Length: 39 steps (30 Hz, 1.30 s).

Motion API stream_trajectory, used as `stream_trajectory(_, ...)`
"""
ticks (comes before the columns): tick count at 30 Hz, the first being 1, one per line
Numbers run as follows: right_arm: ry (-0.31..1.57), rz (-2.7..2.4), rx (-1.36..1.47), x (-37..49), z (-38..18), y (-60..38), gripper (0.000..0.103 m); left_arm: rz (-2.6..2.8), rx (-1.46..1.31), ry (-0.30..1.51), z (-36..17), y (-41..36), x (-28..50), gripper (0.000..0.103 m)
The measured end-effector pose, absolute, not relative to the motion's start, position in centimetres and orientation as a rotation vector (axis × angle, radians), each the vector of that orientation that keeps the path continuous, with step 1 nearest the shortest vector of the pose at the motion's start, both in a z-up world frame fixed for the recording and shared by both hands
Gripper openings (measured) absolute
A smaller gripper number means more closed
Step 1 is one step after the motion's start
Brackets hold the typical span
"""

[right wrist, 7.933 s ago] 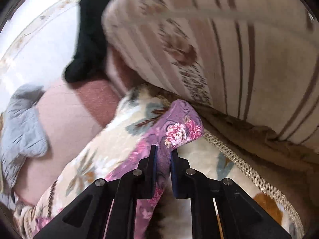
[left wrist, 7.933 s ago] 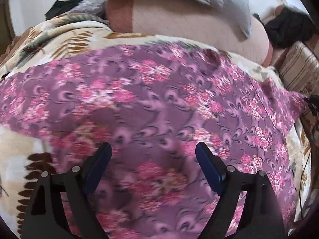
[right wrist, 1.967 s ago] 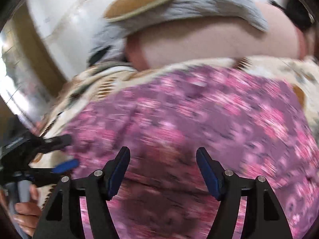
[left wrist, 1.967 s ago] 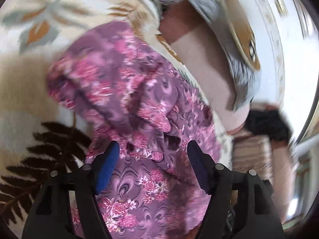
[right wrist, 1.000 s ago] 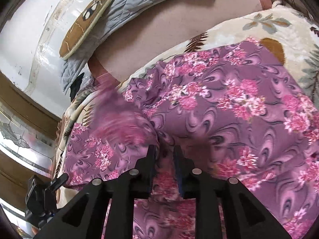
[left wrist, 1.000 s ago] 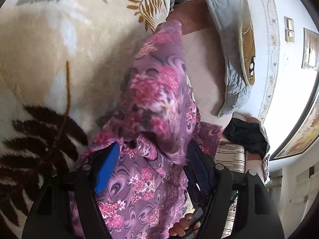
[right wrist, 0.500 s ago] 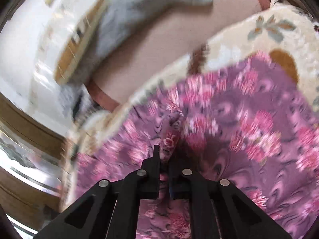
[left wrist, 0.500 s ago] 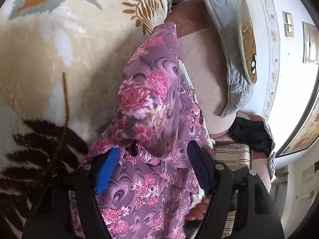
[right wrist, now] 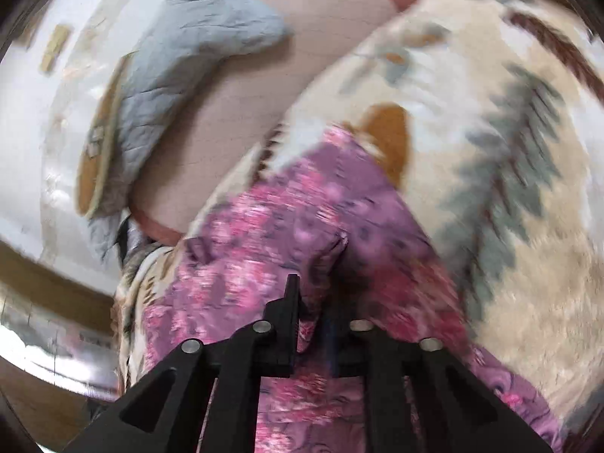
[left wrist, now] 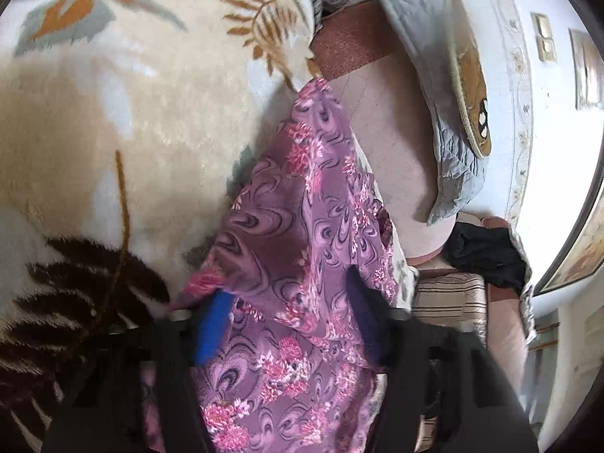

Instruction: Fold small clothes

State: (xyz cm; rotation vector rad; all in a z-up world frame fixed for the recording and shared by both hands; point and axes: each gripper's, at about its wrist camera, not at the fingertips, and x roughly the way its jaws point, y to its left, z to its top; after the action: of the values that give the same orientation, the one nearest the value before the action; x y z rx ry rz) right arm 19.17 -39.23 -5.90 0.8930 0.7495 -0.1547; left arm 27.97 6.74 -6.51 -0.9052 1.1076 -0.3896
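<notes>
A purple garment with pink flowers lies on a cream leaf-patterned blanket. One part is lifted and folded over the rest. My left gripper is open, its blue pads on either side of the cloth, which drapes between them. In the right wrist view the same garment is blurred by motion. My right gripper is shut on a raised fold of the garment and holds it above the blanket.
A pink cushion and a grey quilted cover lie beyond the blanket by the white wall. A black cloth sits on a striped cushion at the right.
My right gripper, shut on the garment, has carried the fold across, leaving more blanket exposed on its right. In the left wrist view the lifted flap has dropped lower and flatter between my pads.
</notes>
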Motion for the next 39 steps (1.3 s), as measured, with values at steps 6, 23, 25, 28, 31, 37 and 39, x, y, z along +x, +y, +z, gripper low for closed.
stream_trajectory(6, 0.713, -0.202, 0.882, 18.2, -4.6, -40.0, 0.007, -0.320, -0.832, 1.127, -6.4, 6.8, 28.1, 0.026)
stream_trajectory(23, 0.861, -0.240, 0.683, 22.1, -5.9, -40.3, 0.037, -0.273, -0.767, 1.172, -6.8, 6.4, 28.2, 0.024)
stream_trajectory(25, 0.891, -0.258, 0.517, 22.7, -5.1, -38.7, 0.003, -0.271, -0.770, 1.175, -6.8, 6.3, 28.3, 0.024)
stream_trajectory(28, 0.775, -0.266, 0.523, 21.2, -3.1, -39.0, 0.001, -0.273, -0.777, 1.180, -6.9, 6.4, 28.4, 0.024)
stream_trajectory(31, 0.830, -0.335, 0.595, 20.2, -4.9, -41.2, 0.002, -0.271, -0.785, 1.185, -7.1, 6.5, 28.5, 0.024)
stream_trajectory(37, 0.807, -0.387, 0.585, 18.4, -3.1, -40.7, 0.010, -0.226, -0.813, 1.209, -6.7, 6.8, 27.8, 0.025)
stream_trajectory(39, 0.744, -0.304, 0.630, 18.1, -1.9, -39.7, 0.016, -0.245, -0.825, 1.211, -5.9, 6.0, 27.1, 0.026)
